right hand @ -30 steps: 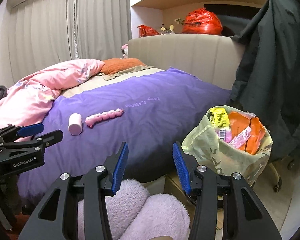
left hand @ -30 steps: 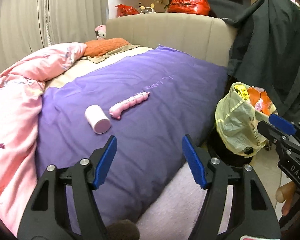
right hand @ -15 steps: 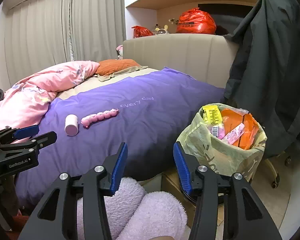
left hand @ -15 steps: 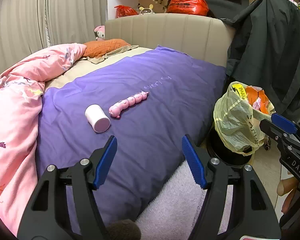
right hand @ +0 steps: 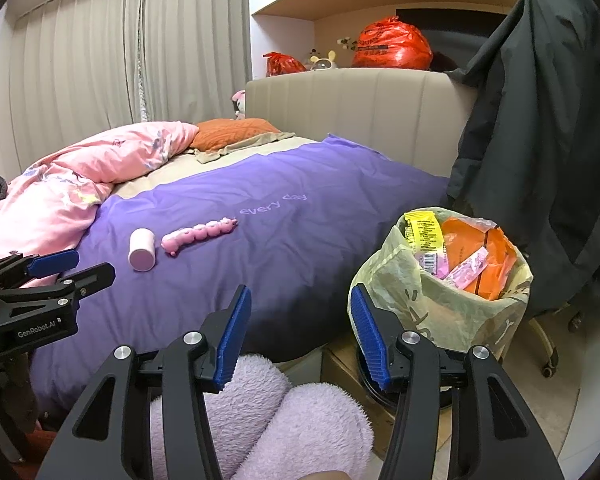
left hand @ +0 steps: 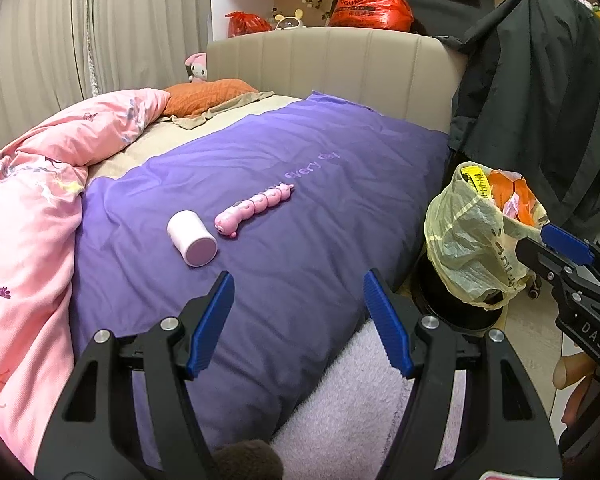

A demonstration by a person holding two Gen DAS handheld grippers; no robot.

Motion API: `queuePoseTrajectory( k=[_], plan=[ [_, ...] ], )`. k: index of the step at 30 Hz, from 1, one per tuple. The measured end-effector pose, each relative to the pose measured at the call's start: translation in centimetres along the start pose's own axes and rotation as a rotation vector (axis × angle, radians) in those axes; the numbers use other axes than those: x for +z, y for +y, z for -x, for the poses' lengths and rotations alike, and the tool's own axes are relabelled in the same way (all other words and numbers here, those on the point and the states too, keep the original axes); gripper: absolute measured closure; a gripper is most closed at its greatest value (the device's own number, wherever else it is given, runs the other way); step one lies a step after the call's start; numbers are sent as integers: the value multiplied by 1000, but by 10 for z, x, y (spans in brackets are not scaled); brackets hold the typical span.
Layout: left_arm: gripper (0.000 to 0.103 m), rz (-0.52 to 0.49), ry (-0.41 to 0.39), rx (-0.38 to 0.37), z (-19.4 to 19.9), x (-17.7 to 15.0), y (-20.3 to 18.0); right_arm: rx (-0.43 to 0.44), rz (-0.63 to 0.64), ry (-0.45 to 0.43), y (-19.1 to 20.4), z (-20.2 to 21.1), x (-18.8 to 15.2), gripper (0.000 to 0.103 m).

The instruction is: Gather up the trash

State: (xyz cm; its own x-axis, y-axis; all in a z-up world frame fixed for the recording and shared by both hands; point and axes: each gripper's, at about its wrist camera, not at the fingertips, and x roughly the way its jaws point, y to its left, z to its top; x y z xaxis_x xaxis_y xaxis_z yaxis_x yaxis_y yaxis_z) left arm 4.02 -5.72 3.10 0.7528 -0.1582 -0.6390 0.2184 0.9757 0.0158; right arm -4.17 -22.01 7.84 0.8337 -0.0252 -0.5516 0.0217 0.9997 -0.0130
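Right now your left gripper (left hand: pixel 298 312) hangs over the near edge of the bed, its blue pads spread wide with nothing between them. Your right gripper (right hand: pixel 296 330) is parted the same way and carries nothing, hovering low beside the bed. On its side in the left view you can read "DAS"; the left gripper's body in the right view reads "GenRobot.AI".

Ahead of you, the purple duvet (left hand: pixel 260 184) shows the embroidered words "every day". On it lies a white cylinder (left hand: pixel 191 237), tipped on its side with its pinkish flat end toward you, and just beside it, not touching, a pink caterpillar toy (left hand: pixel 254 210) stretched along the cover.

To your right, down beside the bed, stands the bin (right hand: pixel 440 300), lined with a pale yellow bag with dark printing too creased to read. It is packed with wrappers: a yellow packet (right hand: pixel 422 234) with fine black print you cannot make out, orange packaging, and pink sachets bearing a barcode.

Up on the shelf behind the headboard sits a red bag (right hand: pixel 392 44) with dark lettering, too blurred to read.
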Motion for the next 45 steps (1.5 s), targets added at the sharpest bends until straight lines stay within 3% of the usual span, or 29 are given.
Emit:
queuePoseTrajectory(
  k=[45],
  plan=[
    [39, -2, 0, 0, 2, 2, -1, -1, 2, 2, -1, 0, -1, 54]
  ],
)
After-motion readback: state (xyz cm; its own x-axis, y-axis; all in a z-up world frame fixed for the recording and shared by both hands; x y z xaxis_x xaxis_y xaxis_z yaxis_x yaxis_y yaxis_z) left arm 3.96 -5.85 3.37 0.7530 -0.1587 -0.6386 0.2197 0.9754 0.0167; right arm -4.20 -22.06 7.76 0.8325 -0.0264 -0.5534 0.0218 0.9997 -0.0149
